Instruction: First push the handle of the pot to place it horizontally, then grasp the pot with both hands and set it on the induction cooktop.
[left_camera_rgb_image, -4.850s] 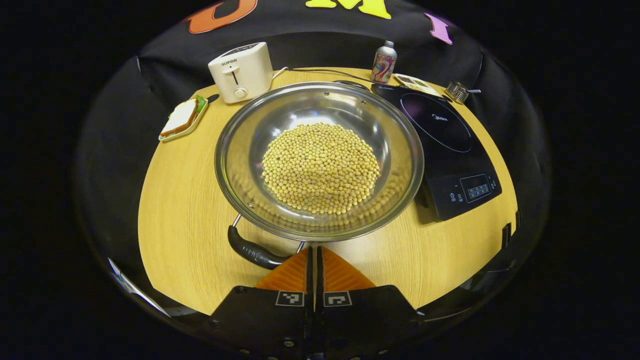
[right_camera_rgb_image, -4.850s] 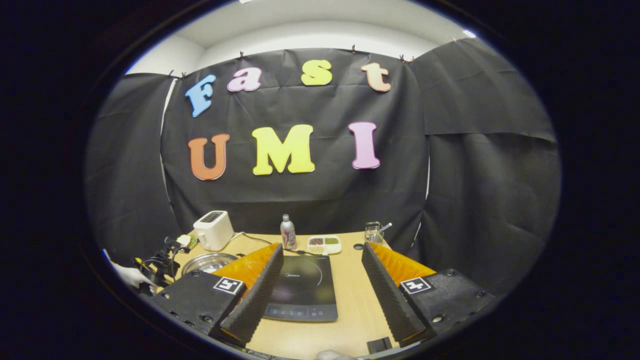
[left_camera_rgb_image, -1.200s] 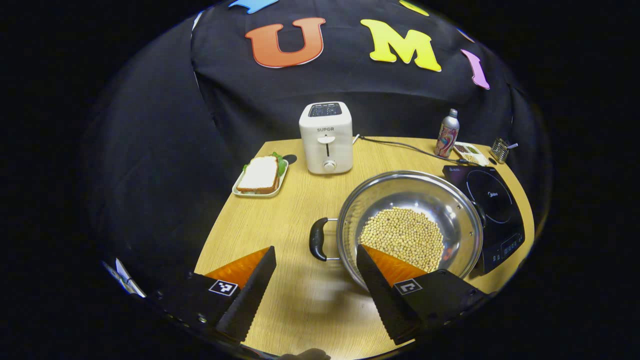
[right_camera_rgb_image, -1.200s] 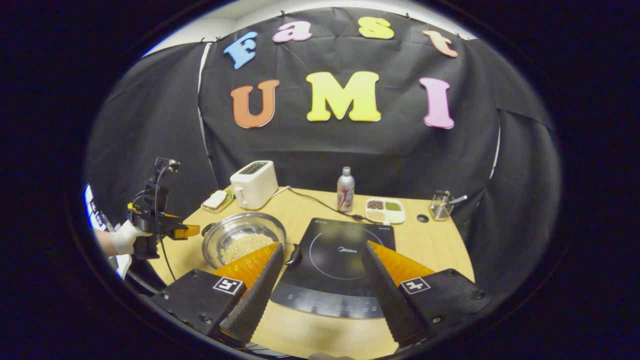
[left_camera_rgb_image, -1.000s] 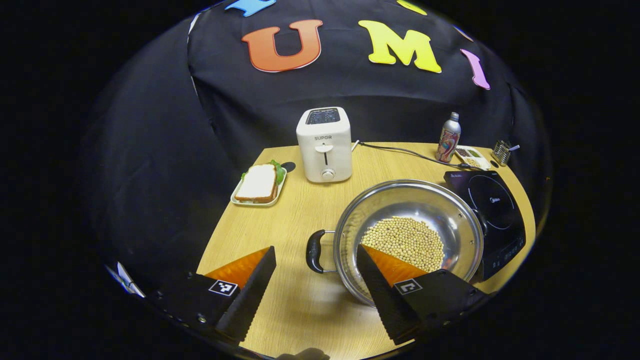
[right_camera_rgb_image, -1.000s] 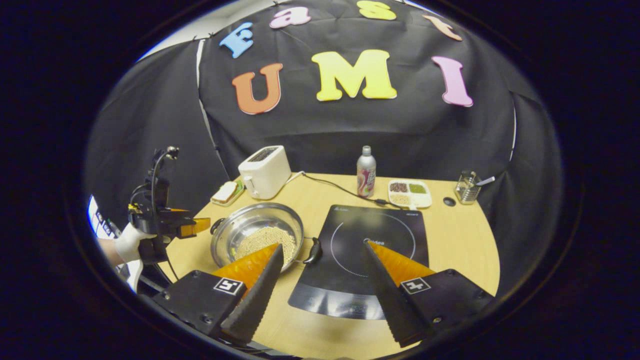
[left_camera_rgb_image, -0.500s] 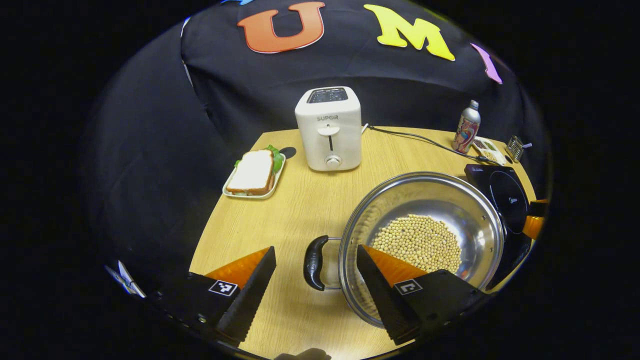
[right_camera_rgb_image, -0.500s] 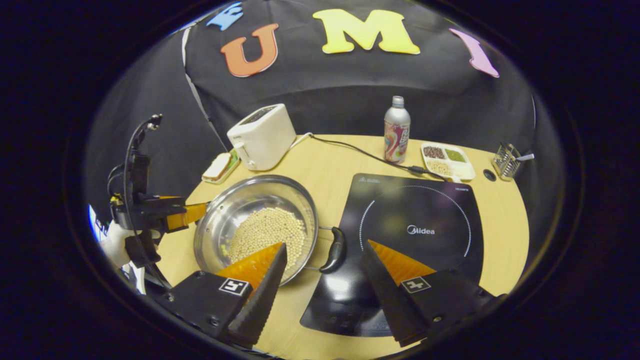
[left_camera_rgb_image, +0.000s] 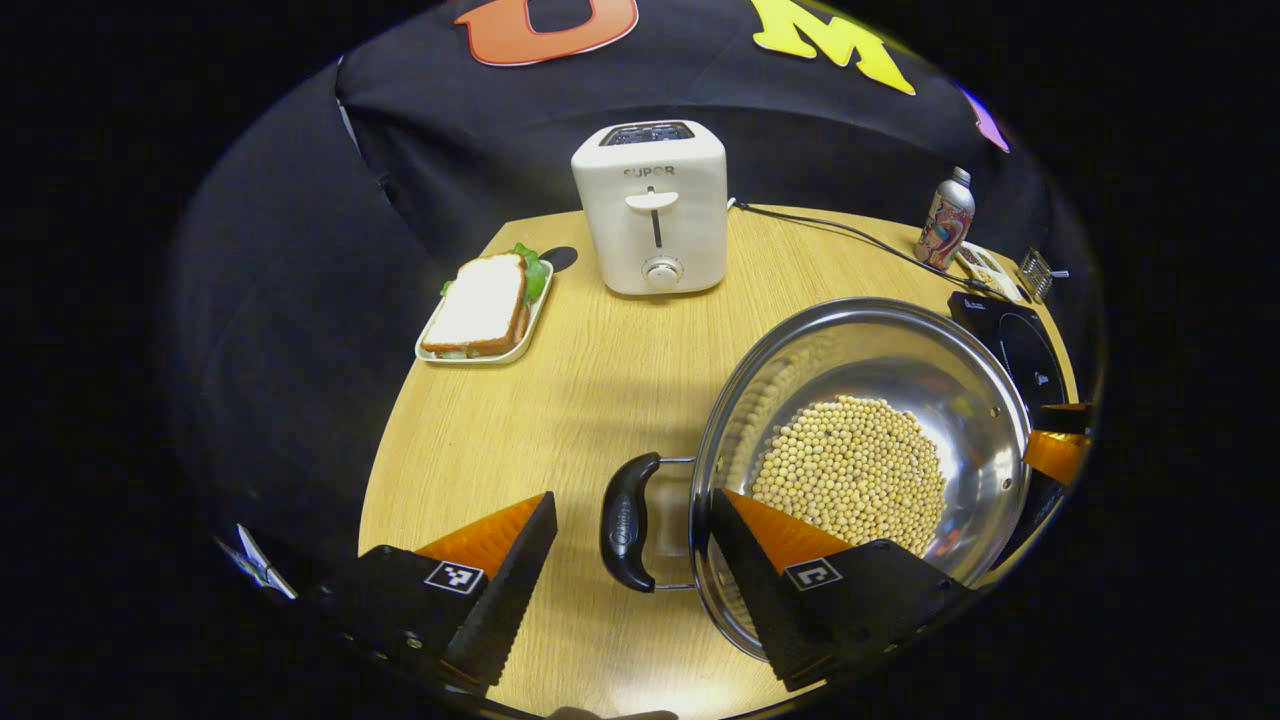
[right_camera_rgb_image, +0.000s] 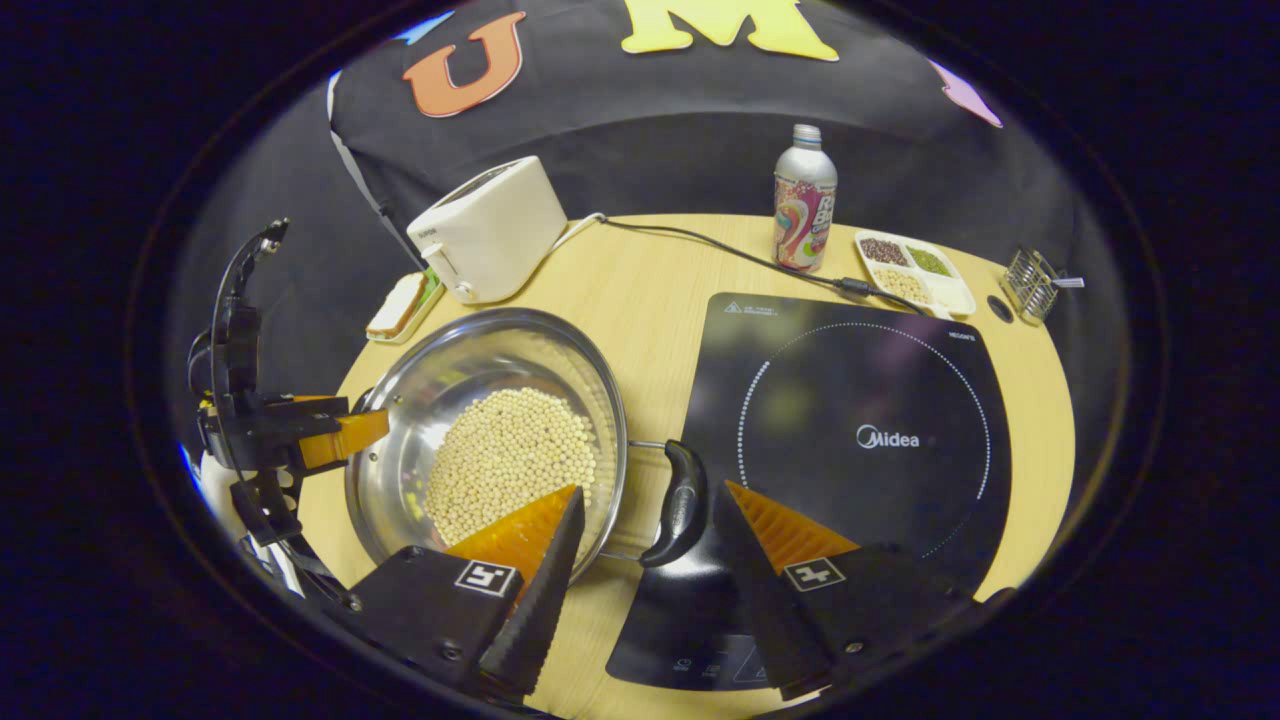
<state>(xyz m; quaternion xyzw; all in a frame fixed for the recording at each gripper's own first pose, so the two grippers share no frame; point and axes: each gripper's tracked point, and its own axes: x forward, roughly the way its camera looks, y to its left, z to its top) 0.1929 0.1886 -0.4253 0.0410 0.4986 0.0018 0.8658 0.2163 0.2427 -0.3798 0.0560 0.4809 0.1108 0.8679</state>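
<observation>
Both grippers now nearer pot (left_camera_rgb_image: 870, 400) handles, left gripper (left_camera_rgb_image: 632, 590) spread, right gripper (right_camera_rgb_image: 648, 580) spread, Midea cooktop (right_camera_rgb_image: 850, 400)

One pot (right_camera_rgb_image: 400, 420), one cooktop (right_camera_rgb_image: 850, 430), one toaster (left_camera_rgb_image: 650, 205), one bottle (right_camera_rgb_image: 803, 213), two grippers (left_camera_rgb_image: 628, 590) (right_camera_rgb_image: 643, 580)

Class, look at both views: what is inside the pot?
The pot holds a heap of pale round beans. Bare steel wall shows around the heap; the bottom beneath it is covered.
</observation>
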